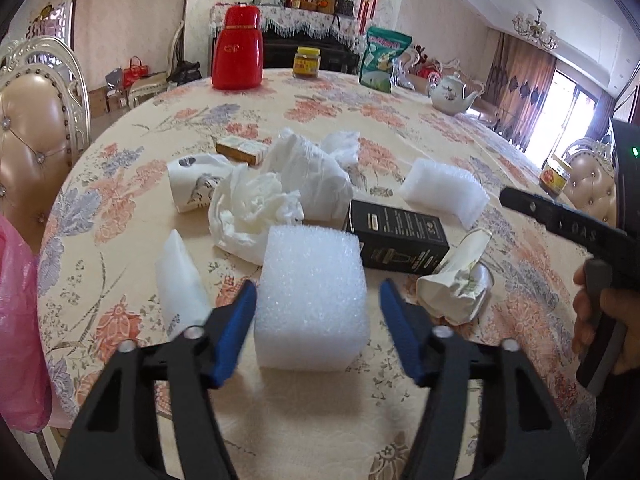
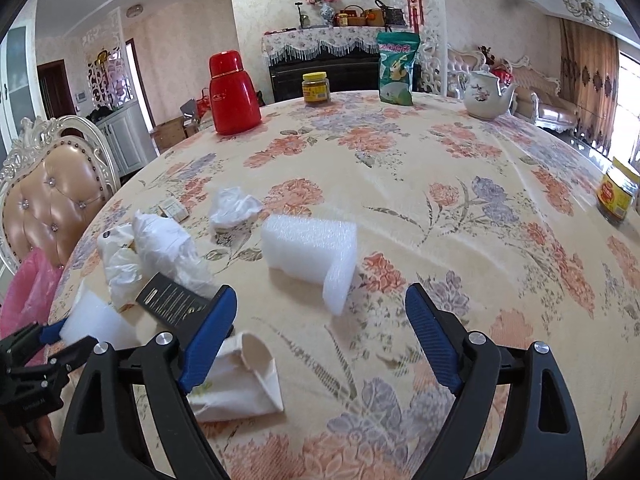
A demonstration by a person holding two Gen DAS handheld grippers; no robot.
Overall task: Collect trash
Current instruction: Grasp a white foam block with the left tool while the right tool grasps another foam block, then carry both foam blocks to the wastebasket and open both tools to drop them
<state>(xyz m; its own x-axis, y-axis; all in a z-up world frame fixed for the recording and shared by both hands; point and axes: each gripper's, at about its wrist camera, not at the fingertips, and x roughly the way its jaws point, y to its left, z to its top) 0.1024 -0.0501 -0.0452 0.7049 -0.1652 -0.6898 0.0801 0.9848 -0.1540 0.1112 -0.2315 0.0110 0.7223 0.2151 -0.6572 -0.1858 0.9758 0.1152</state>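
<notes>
Trash lies on the floral tablecloth. A white foam block stands between the open fingers of my left gripper; the blue pads stand just off its sides. Behind it lie crumpled white tissue, a black box, a crushed paper cup, a second foam piece and a printed paper cup. My right gripper is open and empty above the cloth, with the crushed paper cup by its left finger and an L-shaped foam piece ahead.
A pink plastic bag hangs at the table's left edge beside a padded chair. A red flask, a yellow-lidded jar, a green snack bag, a white teapot and another jar stand along the far and right sides.
</notes>
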